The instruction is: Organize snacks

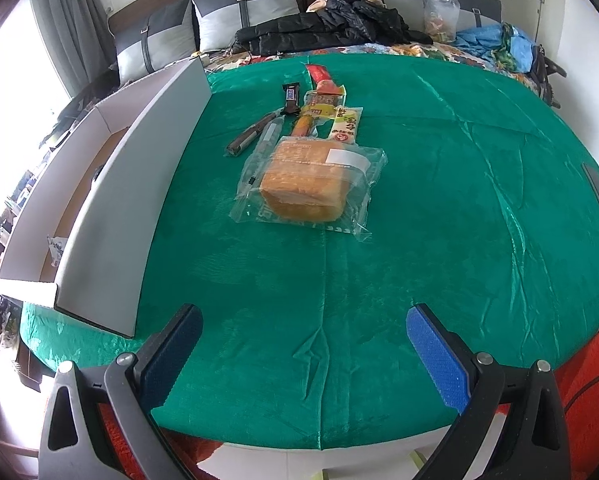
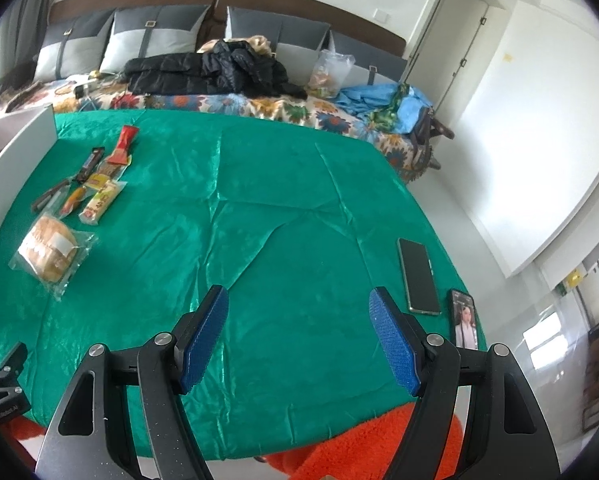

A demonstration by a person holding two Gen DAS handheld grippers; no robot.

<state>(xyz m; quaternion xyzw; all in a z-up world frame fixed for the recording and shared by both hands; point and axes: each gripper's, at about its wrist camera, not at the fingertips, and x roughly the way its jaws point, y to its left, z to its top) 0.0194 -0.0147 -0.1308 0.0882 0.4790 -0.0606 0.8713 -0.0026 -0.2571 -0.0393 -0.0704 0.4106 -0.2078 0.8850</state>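
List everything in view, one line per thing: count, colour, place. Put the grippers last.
Bagged bread loaf: one, tan in clear plastic, nearest of the snack cluster on the green cloth.
Small wrapped snacks: several, red, yellow, brown, in a cluster behind the loaf.
White cardboard box: one, open, at the cloth's left edge.
Green satin cloth: one, covering the table.
Phones: two, dark, right side of the cloth.
Black puffer jacket: one, on the bed behind.
Left gripper: open, empty.
Right gripper: open, empty.
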